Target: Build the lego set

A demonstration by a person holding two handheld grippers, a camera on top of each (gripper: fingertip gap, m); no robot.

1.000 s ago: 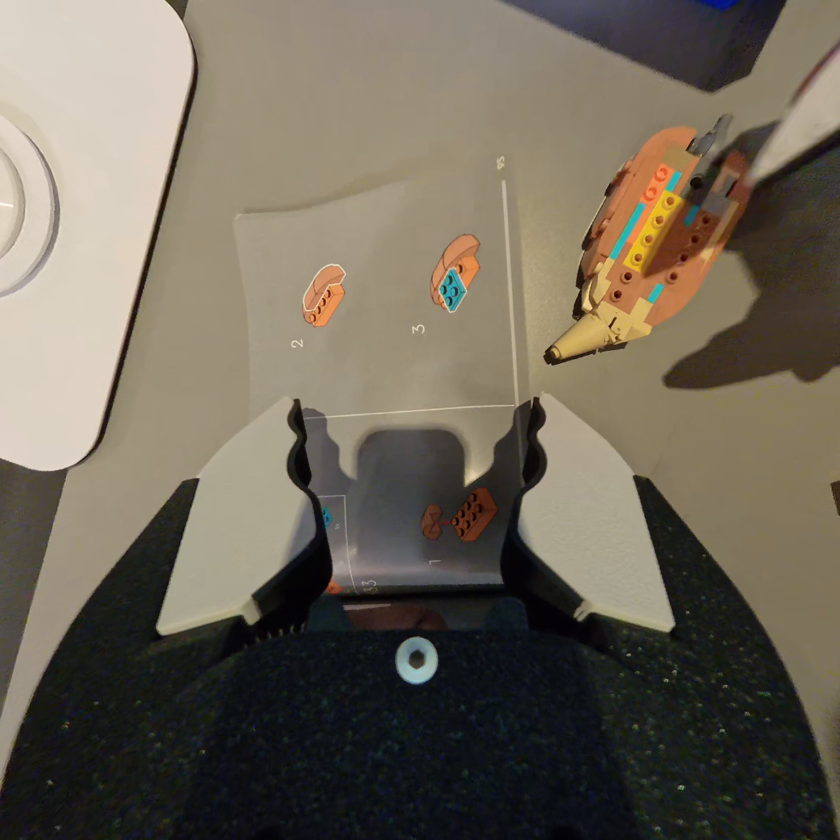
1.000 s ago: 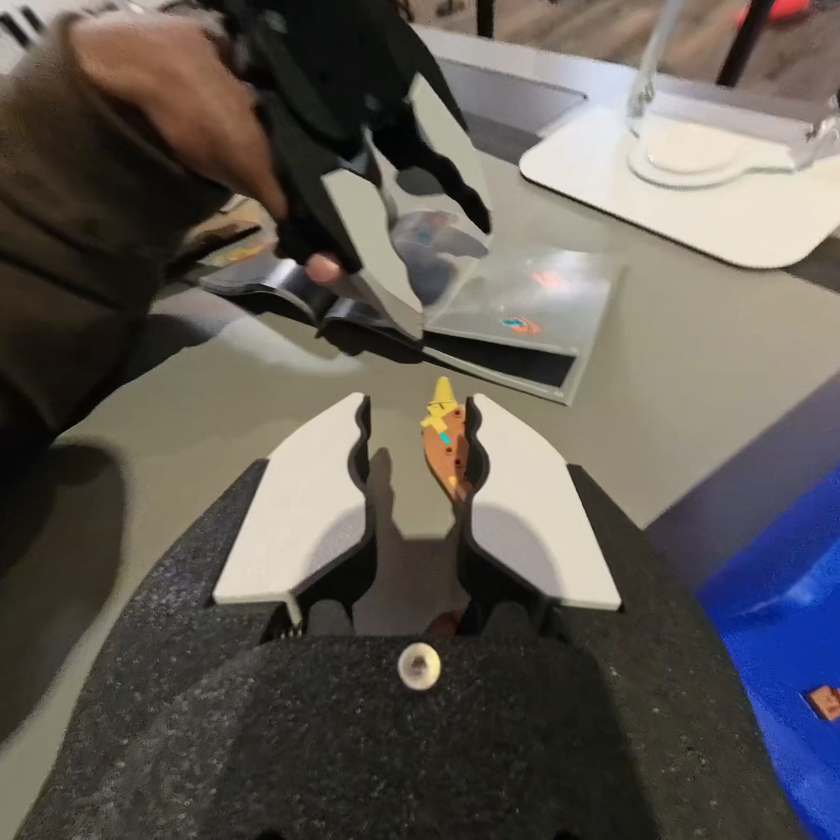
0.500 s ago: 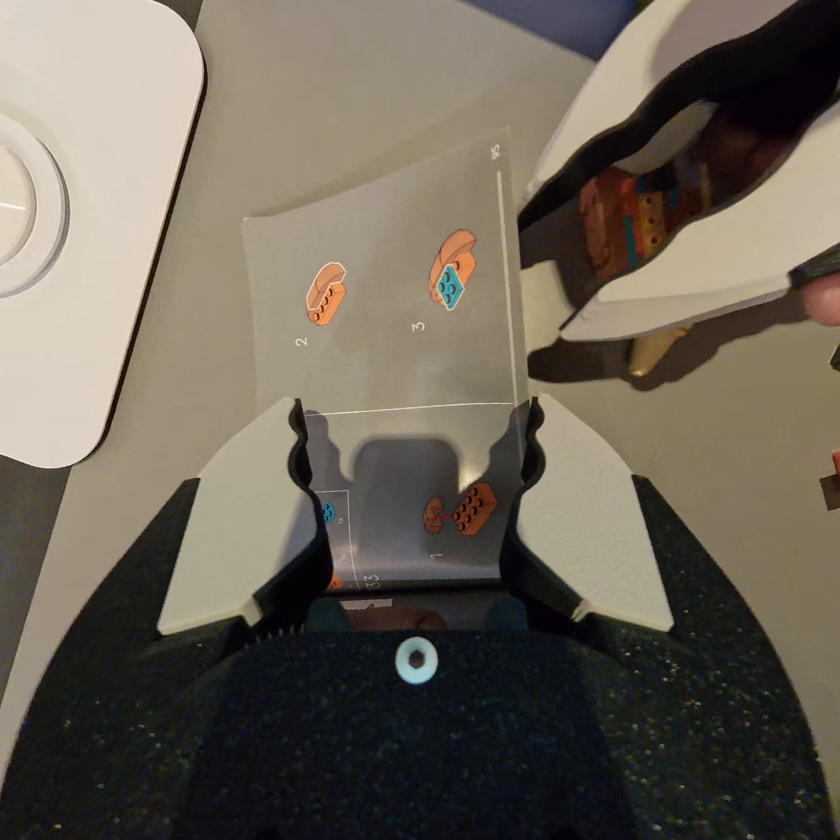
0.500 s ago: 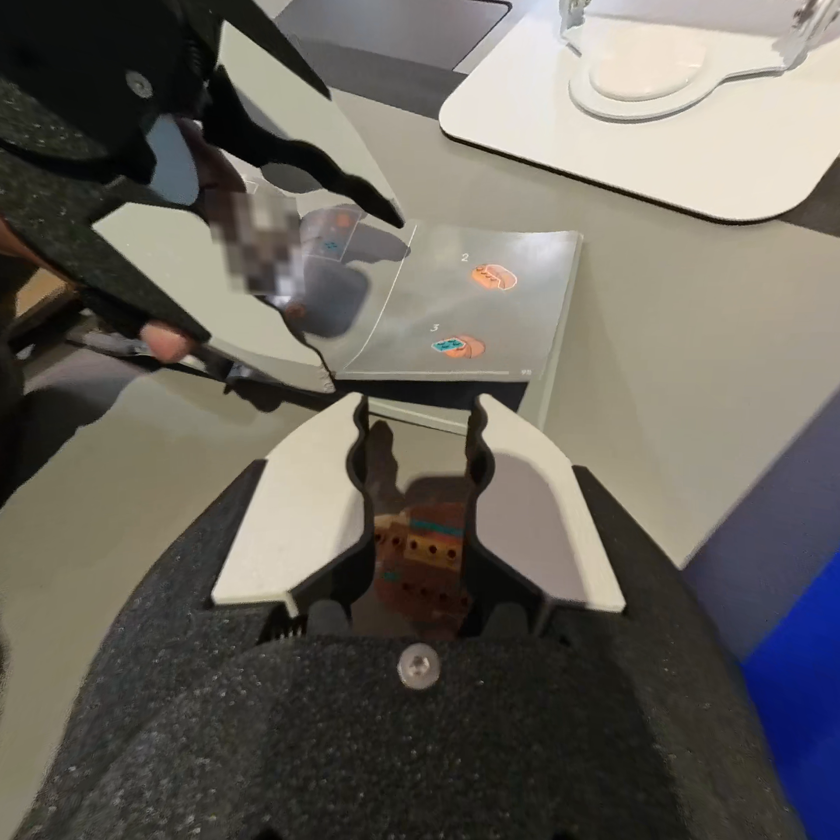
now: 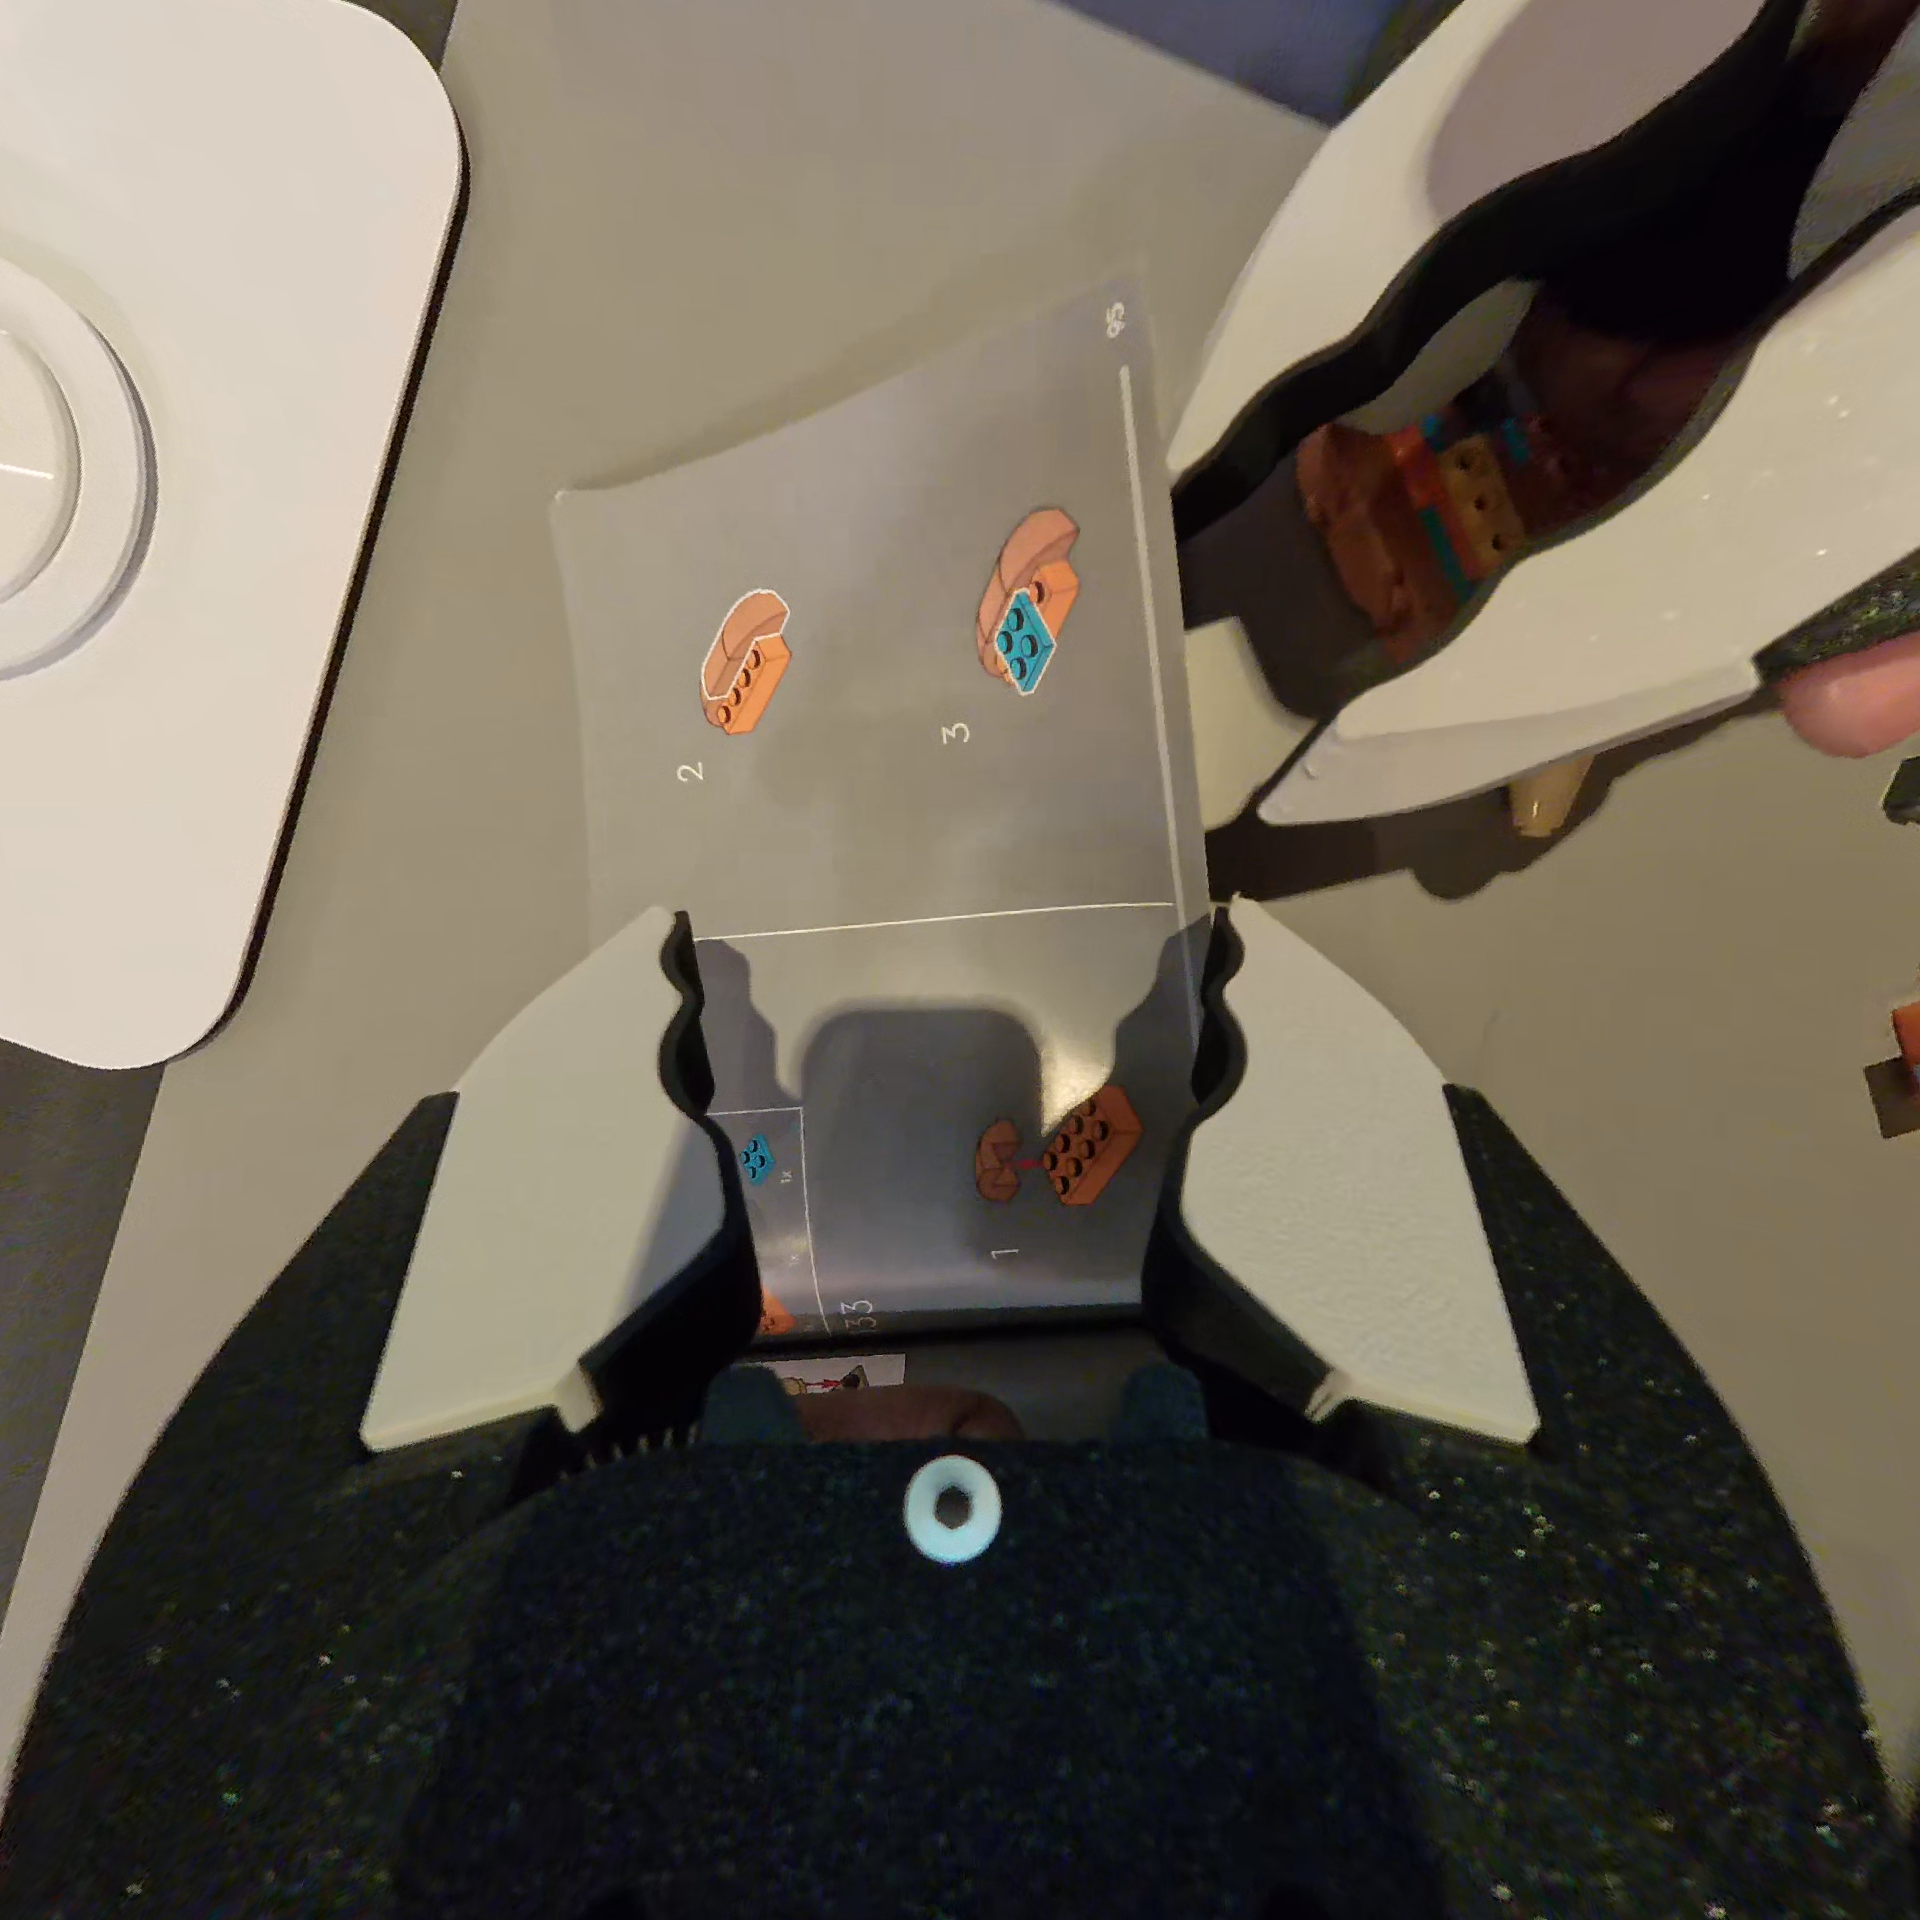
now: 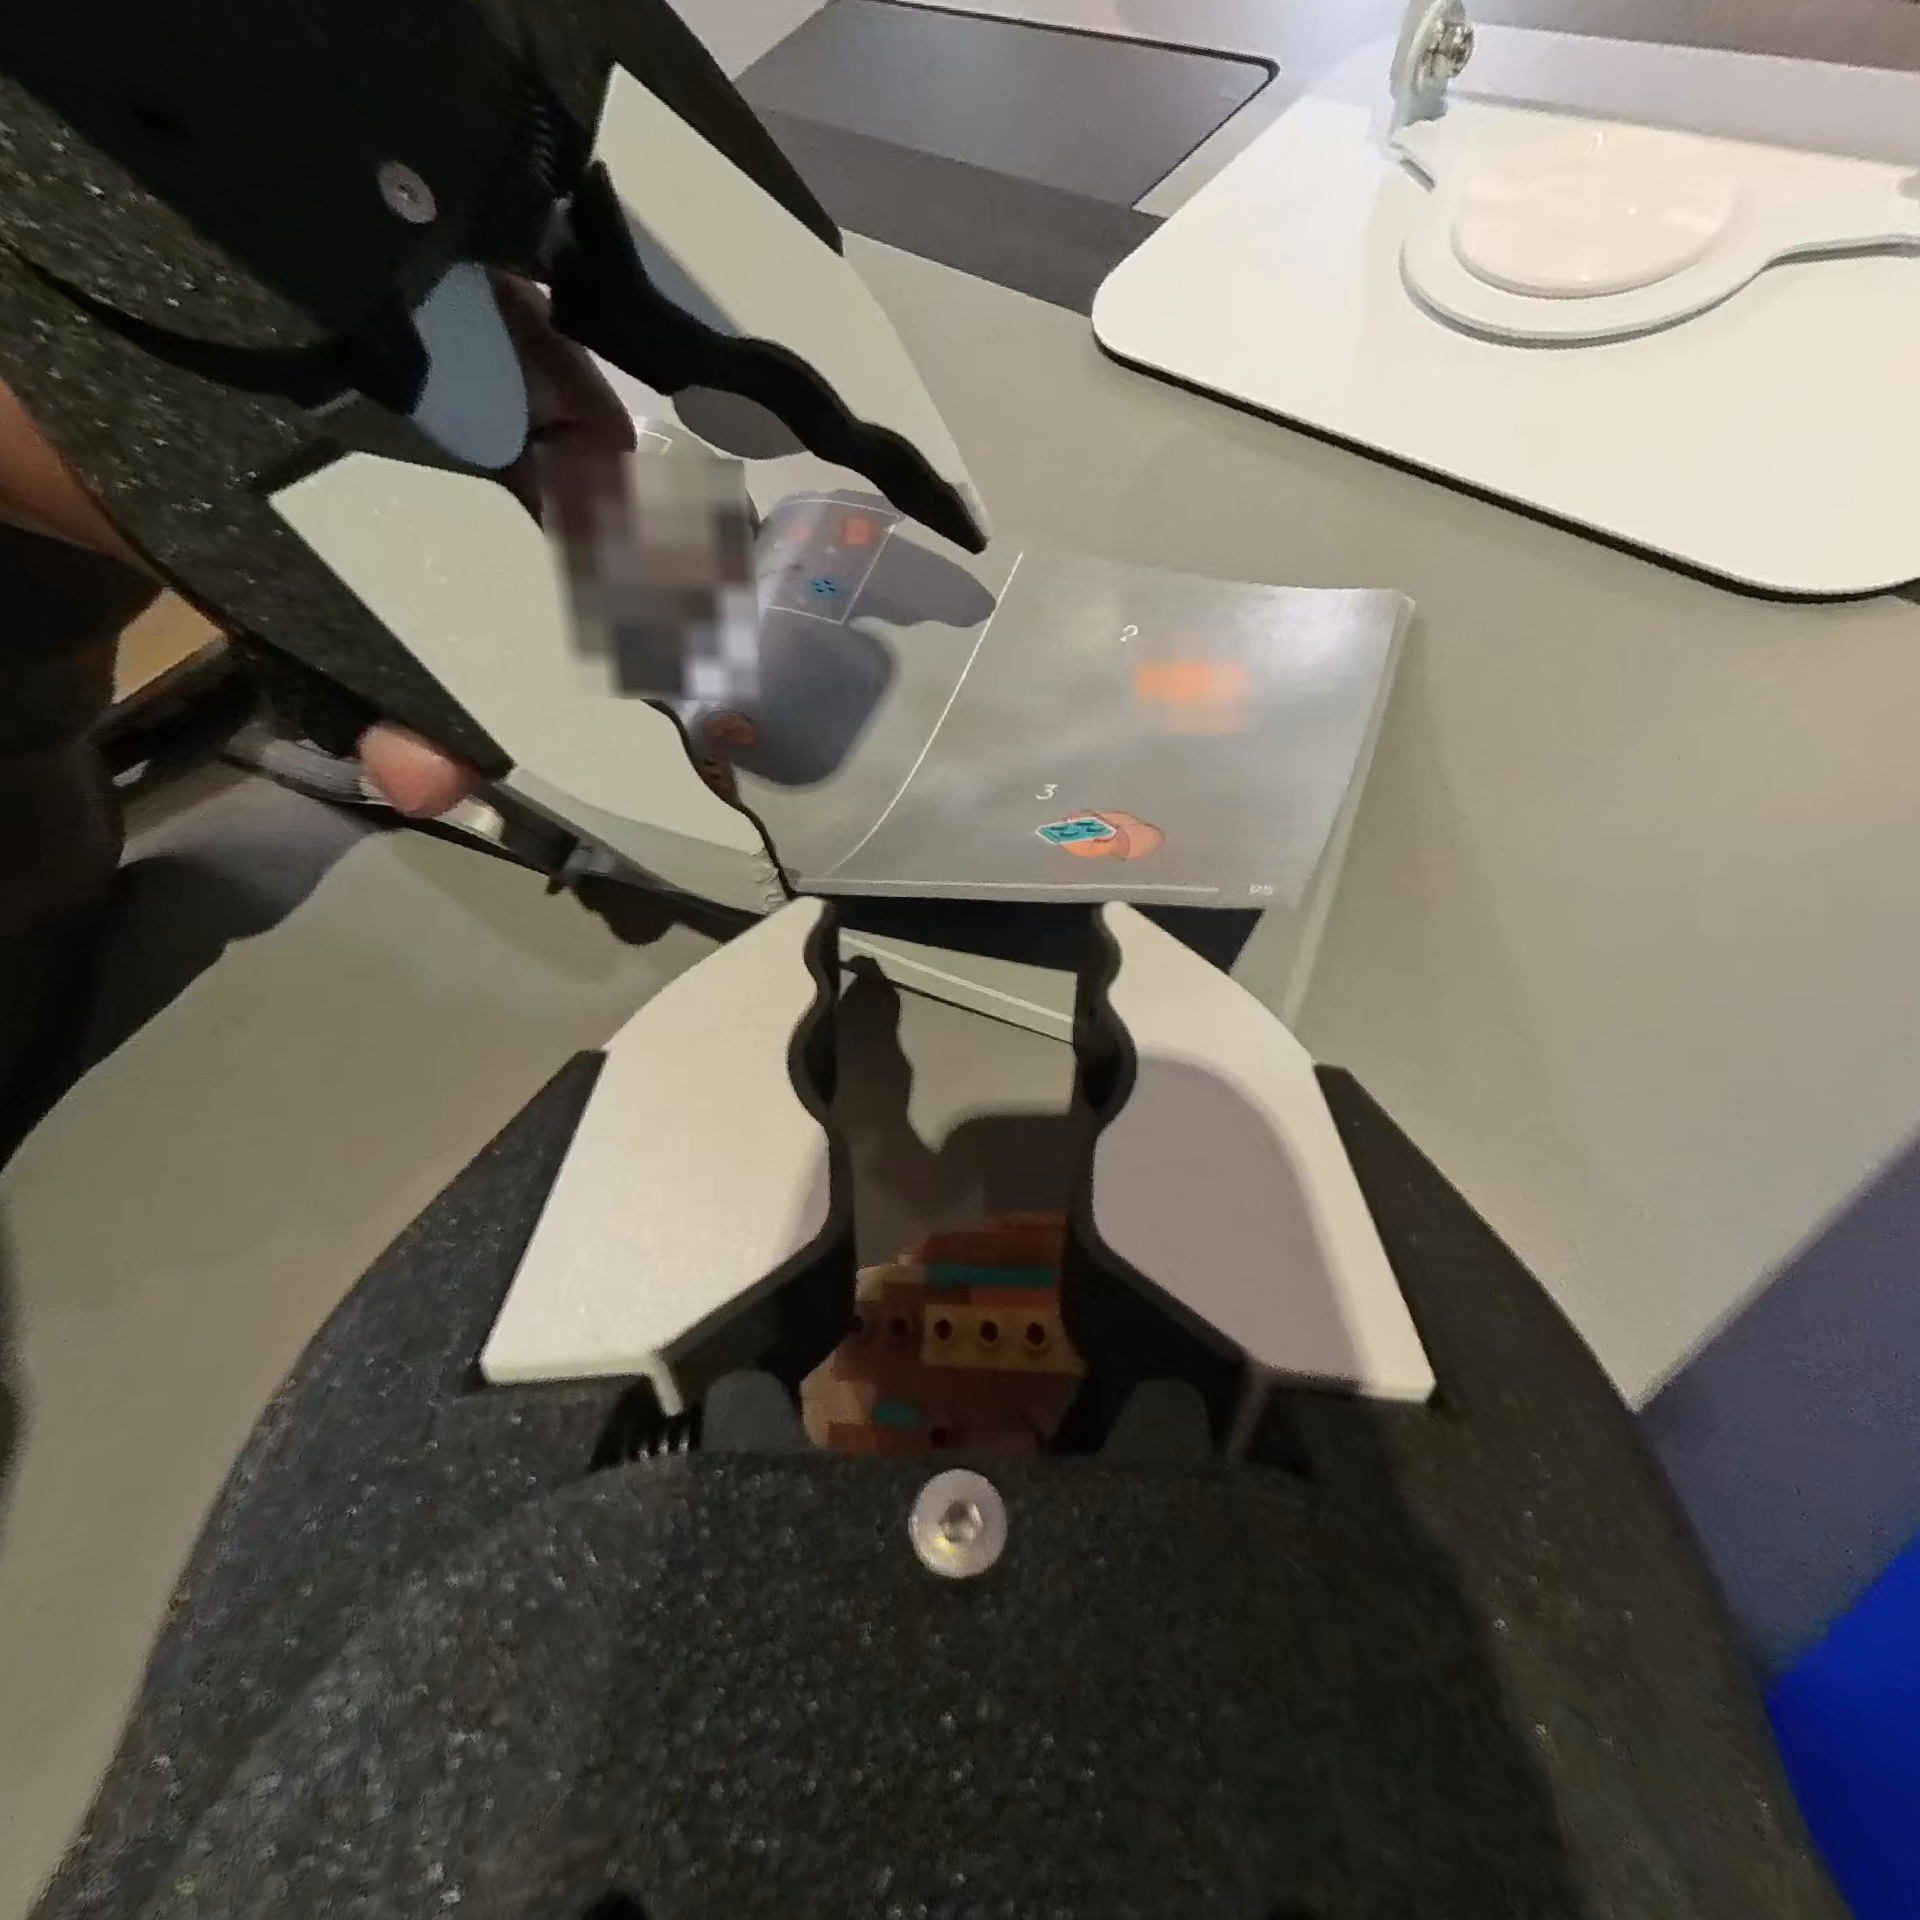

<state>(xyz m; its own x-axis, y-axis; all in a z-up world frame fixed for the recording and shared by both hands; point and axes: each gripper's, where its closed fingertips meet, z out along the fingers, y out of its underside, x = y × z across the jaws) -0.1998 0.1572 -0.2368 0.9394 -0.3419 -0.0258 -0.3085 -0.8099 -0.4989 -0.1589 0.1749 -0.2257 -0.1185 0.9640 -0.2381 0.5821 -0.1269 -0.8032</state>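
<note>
1. Left gripper (image 5: 940, 997) spread wide, nothing between its white fingers, black wavy pads; it hovers over the booklet.
2. Right gripper (image 6: 961, 961) partly open around the lego model (image 6: 961, 1340), which sits deep between the fingers near the base; whether the pads press it I cannot tell.
3. Surface (image 5: 790, 208) matte grey, smooth.
4. One white board (image 5: 208, 520) with rounded corners, left of the booklet, raised round ring on it.
5. One instruction booklet (image 5: 883, 790) lying open, glossy grey page; printed step numerals and brick drawings visible, wording not given.
6. One lego model, brown studded plates with teal strips and a tan brick, tan tip (image 5: 1548, 800) poking out below the right gripper.
7. Blue area (image 6: 1839, 1714) at right edge.
</note>
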